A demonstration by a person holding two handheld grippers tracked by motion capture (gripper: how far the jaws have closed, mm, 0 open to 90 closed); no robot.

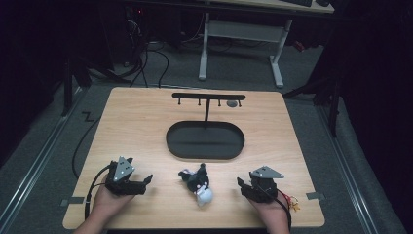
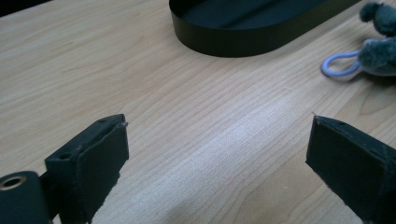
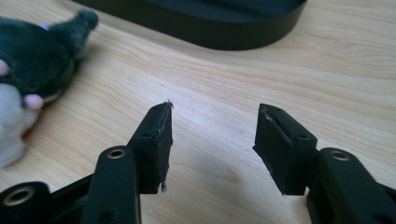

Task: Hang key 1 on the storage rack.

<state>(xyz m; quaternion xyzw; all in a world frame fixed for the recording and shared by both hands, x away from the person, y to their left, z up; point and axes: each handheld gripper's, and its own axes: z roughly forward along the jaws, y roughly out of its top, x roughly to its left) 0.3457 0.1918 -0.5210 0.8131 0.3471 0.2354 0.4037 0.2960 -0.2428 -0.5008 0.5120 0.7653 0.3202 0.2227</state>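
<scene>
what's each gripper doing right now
left gripper: open, nothing between its jaws, bare wood below.
right gripper: open, holding nothing, beside the small dark grey and white plush toy.

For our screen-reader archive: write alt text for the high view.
A small plush toy lies on a wooden table between the open left tool and open right tool; behind it stands a black oval tray with a hook rack.

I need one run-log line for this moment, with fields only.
left hand-held gripper: open, empty | right hand-held gripper: open, empty | plush toy: on table between them | black tray: behind toy
</scene>
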